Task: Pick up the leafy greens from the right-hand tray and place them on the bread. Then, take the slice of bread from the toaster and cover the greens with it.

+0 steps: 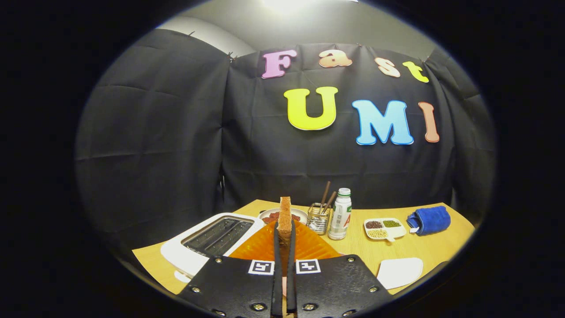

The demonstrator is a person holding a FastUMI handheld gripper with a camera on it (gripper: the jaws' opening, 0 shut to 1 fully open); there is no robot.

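- toasted brown, the slice of bread point(285, 216) stands on edge, pinched between the two fingers of the gripper point(283, 234), which are closed almost together with only the slice's thickness between them.
- it is held up off the table, over the orange tray point(309, 247) that lies just ahead of the fingers; the toaster point(212, 240) sits to the left, both slots looking empty from here.
- by my reckoning this is the second half of the job: the toaster slice is in hand and on its way to be laid down as the cover.
- the greens and the lower bread i cannot make out (the gripper body hides the near part of the tray), so whether the leaves already lie in place is not something i can say.
- the next move, as i judge it, calls for tipping the slice from upright to flat, bringing it square over the bread below, lowering gently and only then parting the fingers, so the leaves are not shoved aside.
- farther off stand a small dish point(270, 216), a glass with sticks point(318, 218), a white bottle point(340, 214), a divided plate of beans point(384, 229) and, far right, a blue cloth point(429, 220).
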